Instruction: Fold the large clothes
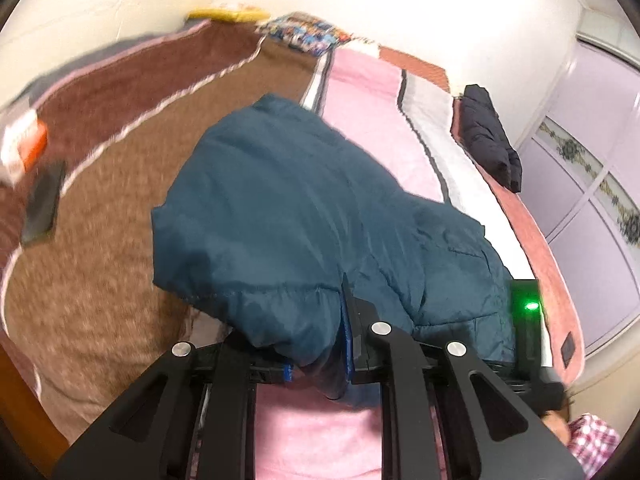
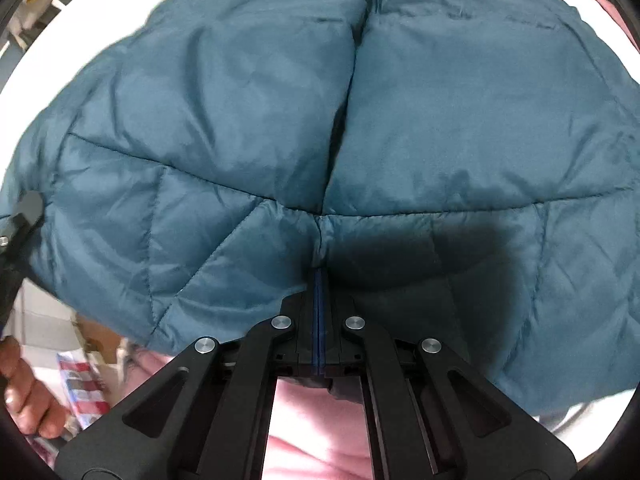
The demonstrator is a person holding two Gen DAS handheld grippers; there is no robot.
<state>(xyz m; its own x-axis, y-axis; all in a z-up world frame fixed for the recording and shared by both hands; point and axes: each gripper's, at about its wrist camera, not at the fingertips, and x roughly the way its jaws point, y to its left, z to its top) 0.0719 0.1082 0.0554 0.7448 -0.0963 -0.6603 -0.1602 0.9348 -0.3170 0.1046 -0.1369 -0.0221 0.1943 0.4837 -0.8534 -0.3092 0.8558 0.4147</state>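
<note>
teal quilted jacket (image 2: 440, 112), no legible label, perhaps

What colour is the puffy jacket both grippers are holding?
Teal blue, quilted jacket, clearest in the right wrist view.

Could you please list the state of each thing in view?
Teal jacket: lifted, held by both grippers.
Left gripper: shut on jacket's edge.
Right gripper: shut on jacket's seam.
Black garment: bundled, lying on bed.
Bed: covered with blankets.

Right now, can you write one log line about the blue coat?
left gripper: shut on teal jacket | right gripper: shut on teal jacket | jacket lifted over bed
</note>
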